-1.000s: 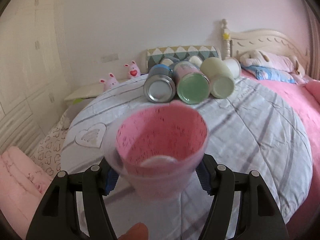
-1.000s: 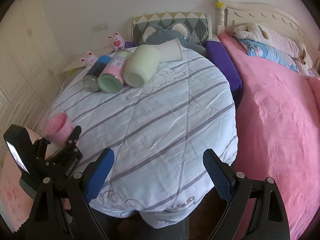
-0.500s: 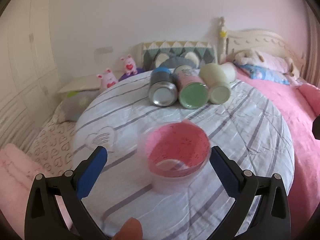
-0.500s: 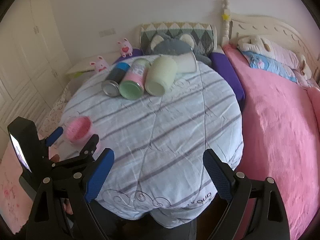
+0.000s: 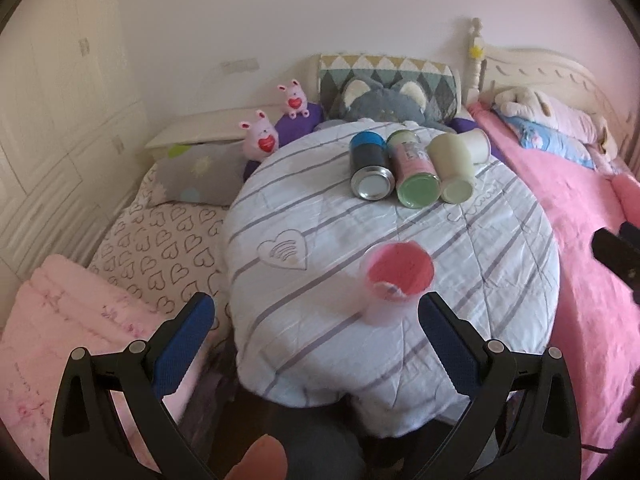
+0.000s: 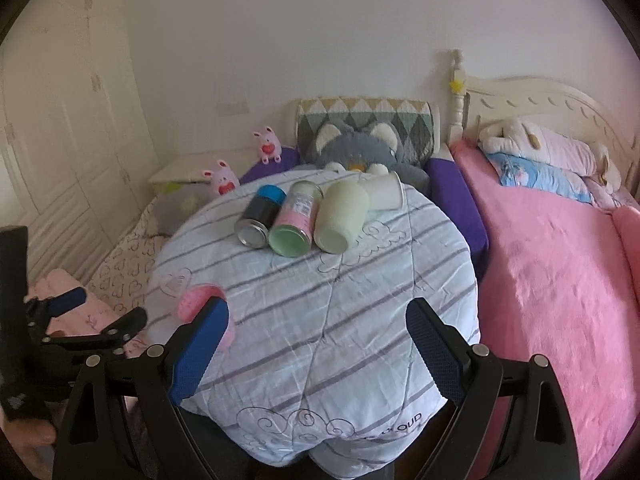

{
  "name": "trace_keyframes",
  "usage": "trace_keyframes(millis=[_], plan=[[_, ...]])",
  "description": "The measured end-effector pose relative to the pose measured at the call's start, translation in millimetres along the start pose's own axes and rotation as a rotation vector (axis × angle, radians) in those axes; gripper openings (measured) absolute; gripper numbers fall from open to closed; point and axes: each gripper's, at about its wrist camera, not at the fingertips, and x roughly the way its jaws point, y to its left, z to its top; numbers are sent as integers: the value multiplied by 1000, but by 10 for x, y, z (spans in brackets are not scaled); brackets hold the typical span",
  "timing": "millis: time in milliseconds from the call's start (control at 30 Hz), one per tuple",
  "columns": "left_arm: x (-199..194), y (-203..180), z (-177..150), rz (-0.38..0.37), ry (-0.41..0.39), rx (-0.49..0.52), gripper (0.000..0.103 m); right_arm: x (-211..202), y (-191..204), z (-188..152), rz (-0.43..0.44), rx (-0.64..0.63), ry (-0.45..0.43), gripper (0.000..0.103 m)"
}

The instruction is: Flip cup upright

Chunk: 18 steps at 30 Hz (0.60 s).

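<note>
left gripper [image 5: 316, 320] has let go, spread wide behind the upright pink cup [image 5: 394, 280]; right gripper [image 6: 316, 336] spread too

Both my wrist cameras look down and forward over the quilt-covered round tabletop [image 5: 500, 240] toward the headboard wall; my left sits nearer, and both share the pink cup [image 5: 400, 276] [image 6: 196, 300].
</note>
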Motion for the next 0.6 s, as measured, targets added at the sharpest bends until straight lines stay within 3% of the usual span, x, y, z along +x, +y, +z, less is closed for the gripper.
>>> trace_keyframes(millis=[200,600], plan=[[-253,79,-11,17,-14,-14,103,14,16,-92,15,-6,14,92],[-359,69,-45,41,-11,-24,103,-40,109,-128,26,-41,11,92]])
